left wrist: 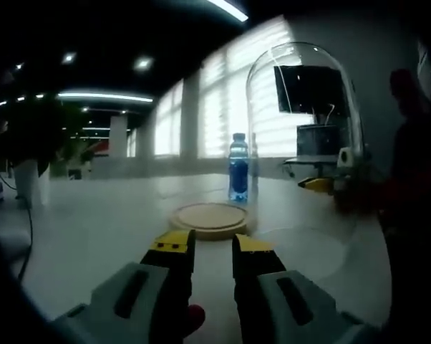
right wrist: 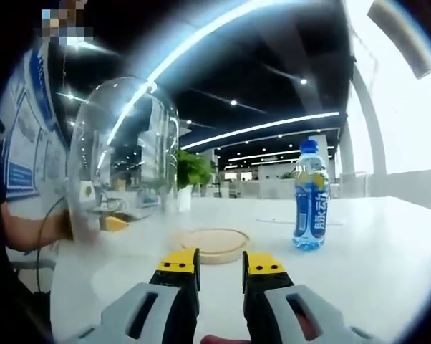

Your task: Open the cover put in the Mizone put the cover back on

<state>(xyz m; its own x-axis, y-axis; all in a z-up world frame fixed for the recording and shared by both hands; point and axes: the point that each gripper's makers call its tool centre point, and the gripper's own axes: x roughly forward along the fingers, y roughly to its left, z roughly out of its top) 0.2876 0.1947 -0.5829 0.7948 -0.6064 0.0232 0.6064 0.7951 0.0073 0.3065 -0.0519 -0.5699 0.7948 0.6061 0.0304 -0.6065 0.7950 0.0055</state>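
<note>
- Your Mizone bottle stands on the table, right of the round base.
- Glass cover is off the base, at its left.

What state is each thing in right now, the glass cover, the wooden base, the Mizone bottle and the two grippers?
Glass cover: off the base, lifted and held beside it by another gripper.
Wooden base: flat on the table, bare, nothing on it.
Mizone bottle: upright on the table, capped, apart from the base.
Left gripper: jaws slightly apart, holding nothing.
Right gripper: jaws slightly apart, holding nothing.
</note>
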